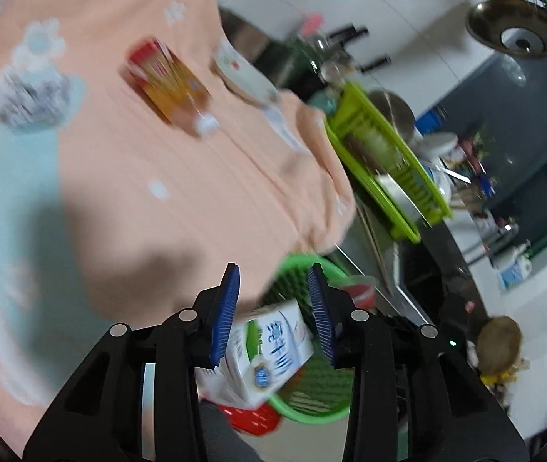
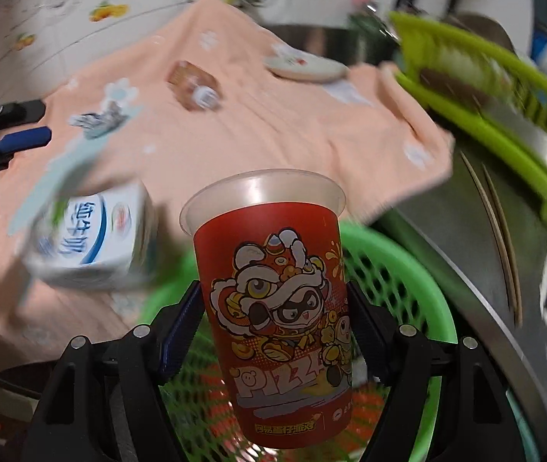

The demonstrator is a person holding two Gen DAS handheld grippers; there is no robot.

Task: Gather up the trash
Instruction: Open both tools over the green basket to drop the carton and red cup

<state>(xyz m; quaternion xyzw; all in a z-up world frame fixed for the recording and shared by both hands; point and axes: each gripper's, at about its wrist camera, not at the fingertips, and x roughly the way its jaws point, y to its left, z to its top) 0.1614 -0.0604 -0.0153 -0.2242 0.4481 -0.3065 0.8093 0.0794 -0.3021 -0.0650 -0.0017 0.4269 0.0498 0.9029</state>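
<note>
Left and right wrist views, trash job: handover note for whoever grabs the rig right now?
Left gripper: open, gripping nothing; the milk carton looks loose in the air by the green basket.
Right gripper: shut on the red cup, above the basket.
Done: nothing clearly landed in the basket yet.
Left: drop the cup in, check that the carton lands inside, then fetch the red-and-yellow drink carton and the crumpled wad from the peach cloth.

A home kitchen: steel sink (image 2: 477, 269), green dish rack (image 1: 385, 161), tiled walls.
</note>
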